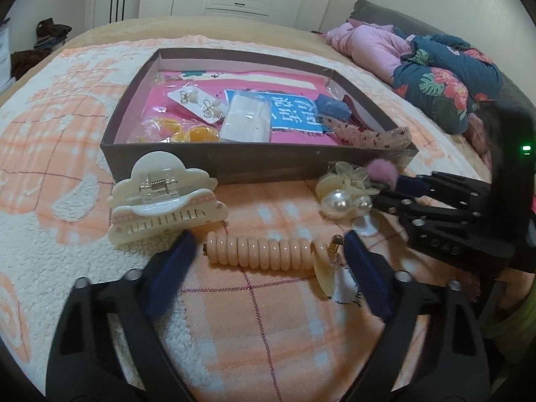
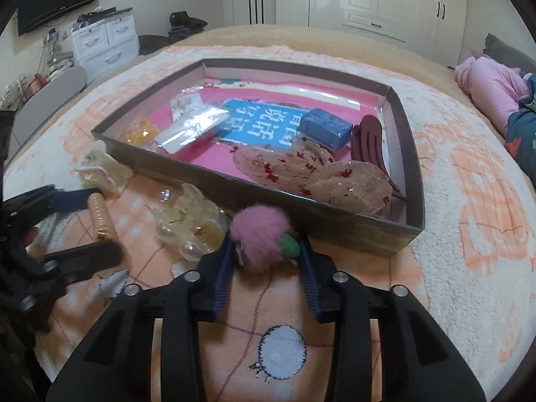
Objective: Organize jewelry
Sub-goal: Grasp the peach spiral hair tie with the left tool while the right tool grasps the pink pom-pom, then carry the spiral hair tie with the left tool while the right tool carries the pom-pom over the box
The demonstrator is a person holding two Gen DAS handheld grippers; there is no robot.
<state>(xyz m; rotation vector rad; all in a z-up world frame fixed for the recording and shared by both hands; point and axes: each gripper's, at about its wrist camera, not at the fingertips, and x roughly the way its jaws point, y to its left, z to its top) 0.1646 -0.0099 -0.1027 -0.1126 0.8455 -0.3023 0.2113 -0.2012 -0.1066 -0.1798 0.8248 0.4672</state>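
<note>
Two tools work on a bed, both in front of the shallow cardboard box (image 1: 214, 162) that serves as landmark. Right tool (image 2: 264, 248): jaws closed on a pink pompom (image 2: 259, 236) lying on the blanket just before the box's near wall. Left tool (image 1: 268, 251): jaws wide apart, straddling a peach spiral hair tie (image 1: 264, 251) without pressing it. Left of that tie and touching the box's near wall, a cream hair claw (image 1: 164, 201); beside the pompom, a pearl flower clip (image 1: 345, 194).
</note>
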